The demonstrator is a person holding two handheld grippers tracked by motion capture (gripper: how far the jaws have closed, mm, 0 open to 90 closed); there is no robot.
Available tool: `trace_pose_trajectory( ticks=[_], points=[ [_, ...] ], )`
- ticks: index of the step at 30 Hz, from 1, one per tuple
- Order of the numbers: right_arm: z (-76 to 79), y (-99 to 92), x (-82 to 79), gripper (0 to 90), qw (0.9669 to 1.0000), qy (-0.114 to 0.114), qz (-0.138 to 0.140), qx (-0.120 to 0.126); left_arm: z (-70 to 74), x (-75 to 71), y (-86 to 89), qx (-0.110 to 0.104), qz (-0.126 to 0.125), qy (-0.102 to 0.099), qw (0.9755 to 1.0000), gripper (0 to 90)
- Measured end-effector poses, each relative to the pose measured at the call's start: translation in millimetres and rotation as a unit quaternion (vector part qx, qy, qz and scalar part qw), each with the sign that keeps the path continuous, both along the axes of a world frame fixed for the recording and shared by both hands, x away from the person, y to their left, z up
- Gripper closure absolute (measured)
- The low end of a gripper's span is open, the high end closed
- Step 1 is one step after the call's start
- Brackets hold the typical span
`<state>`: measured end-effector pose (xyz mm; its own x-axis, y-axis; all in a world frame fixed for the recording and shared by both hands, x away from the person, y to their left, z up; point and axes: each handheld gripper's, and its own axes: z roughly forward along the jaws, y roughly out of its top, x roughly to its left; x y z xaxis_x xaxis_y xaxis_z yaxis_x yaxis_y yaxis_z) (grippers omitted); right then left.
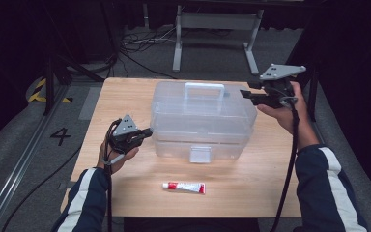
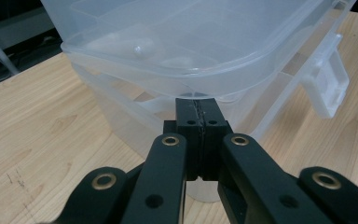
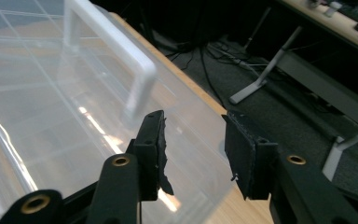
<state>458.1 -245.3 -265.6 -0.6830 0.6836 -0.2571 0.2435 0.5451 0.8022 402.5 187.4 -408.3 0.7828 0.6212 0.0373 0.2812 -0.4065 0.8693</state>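
Wooden counter (image 1: 125,193) carries a clear box (image 1: 203,121); left hand-held gripper (image 1: 147,131) closed against its side, right hand-held gripper (image 1: 245,94) open, empty.

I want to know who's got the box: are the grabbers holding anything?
Nothing is held. The left gripper is shut, empty, by the clear box; the right gripper is open.

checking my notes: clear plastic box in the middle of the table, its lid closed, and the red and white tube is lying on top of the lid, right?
Not quite. The tube is not on the lid; it lies on the table, in front of the clear plastic box, on the person's side and apart from it. The high view shows this. The box does sit in the middle of the table with its lid closed.
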Motion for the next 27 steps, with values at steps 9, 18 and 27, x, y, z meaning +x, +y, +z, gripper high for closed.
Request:
trace_pose_trajectory(
  ticks=[9, 18, 27],
  points=[
    [-16.4, -45.4, -18.2, 59.4, 0.9994, -0.012, -0.031, 0.007, 1.8, 0.8, 0.3, 0.006, -0.004, 0.002, 1.0, 89.9],
    [-48.9, -68.0, -27.4, 55.0, 0.9987, -0.011, -0.048, 0.014, 4.0, 1.7, 0.1, 0.011, -0.006, 0.0, 0.9999, 89.9],
    [-85.3, -68.8, -37.6, 50.2, 0.9996, 0.005, -0.024, 0.011, 5.2, 3.2, 1.5, 0.003, -0.008, 0.003, 1.0, 89.9]
  ],
)
